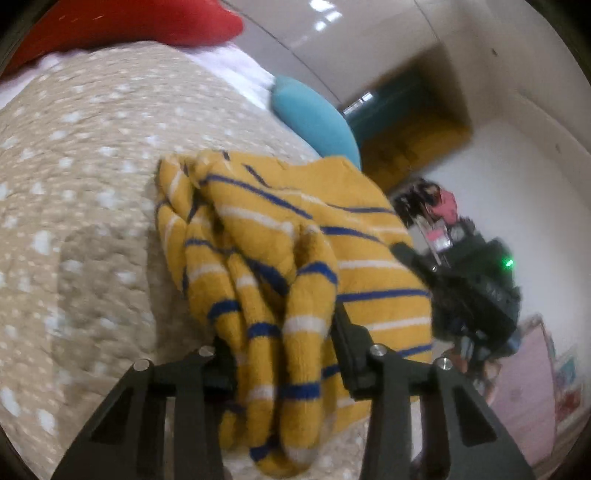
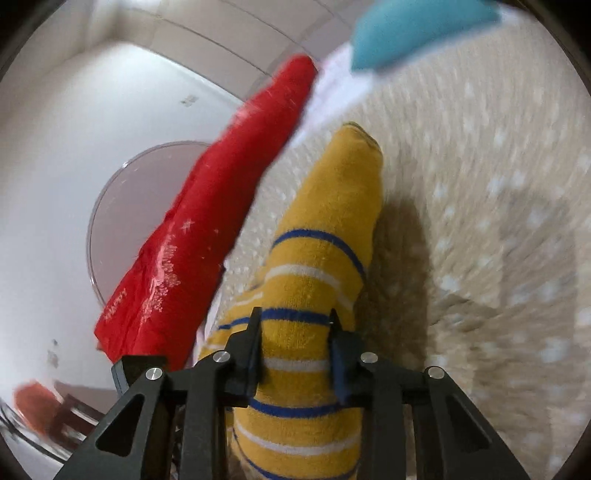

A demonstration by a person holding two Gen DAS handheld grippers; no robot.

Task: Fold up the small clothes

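A small mustard-yellow garment with blue and white stripes hangs bunched above a beige spotted bedspread. My left gripper is shut on a bunched fold of it. My right gripper is shut on another part of the same garment, which stretches away from the fingers over the bedspread. The right gripper also shows in the left wrist view, at the garment's right edge.
A red pillow and a teal pillow lie at the head of the bed; both also show in the right wrist view, the red pillow and the teal pillow. Room furniture stands beyond the bed's edge.
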